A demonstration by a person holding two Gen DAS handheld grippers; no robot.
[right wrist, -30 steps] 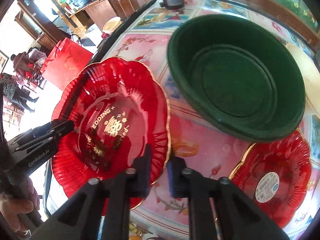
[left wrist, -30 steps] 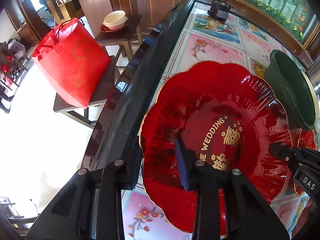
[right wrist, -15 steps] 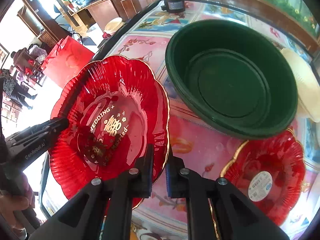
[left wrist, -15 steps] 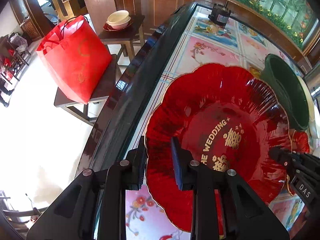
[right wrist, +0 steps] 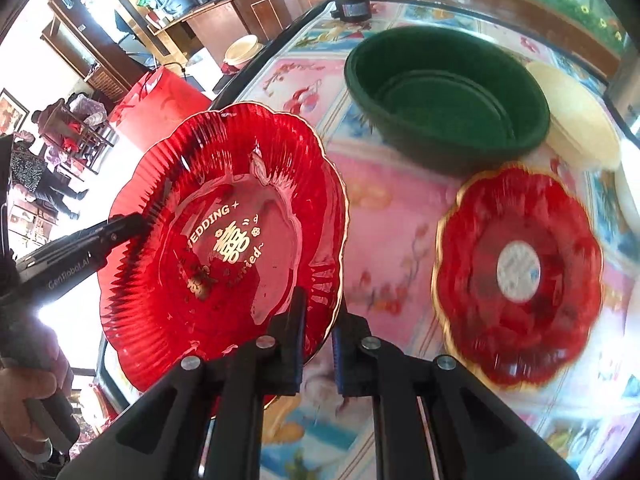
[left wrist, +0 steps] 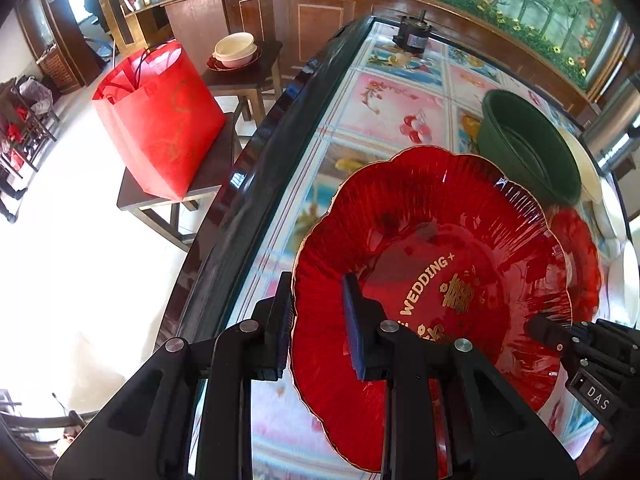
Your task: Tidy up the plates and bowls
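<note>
A large red scalloped wedding plate [left wrist: 432,280] with gold lettering is held off the table, tilted, by both grippers. My left gripper [left wrist: 316,312] is shut on its near-left rim. My right gripper [right wrist: 320,320] is shut on the opposite rim; the plate shows in the right wrist view [right wrist: 224,240]. A second red plate [right wrist: 516,276] with a white sticker lies on the table to the right. A dark green bowl [right wrist: 448,96] stands behind it, with a cream bowl [right wrist: 580,128] further right.
The table [left wrist: 400,92] has a floral cloth and a dark raised left edge [left wrist: 256,184]. A small black motor [left wrist: 412,36] stands at its far end. Left of the table, stools hold a red bag [left wrist: 160,120] and a cream bowl on a red plate [left wrist: 234,50].
Both grippers have closed on the red wedding plate's rims and raised it off the table, moving it toward the second red plate.
</note>
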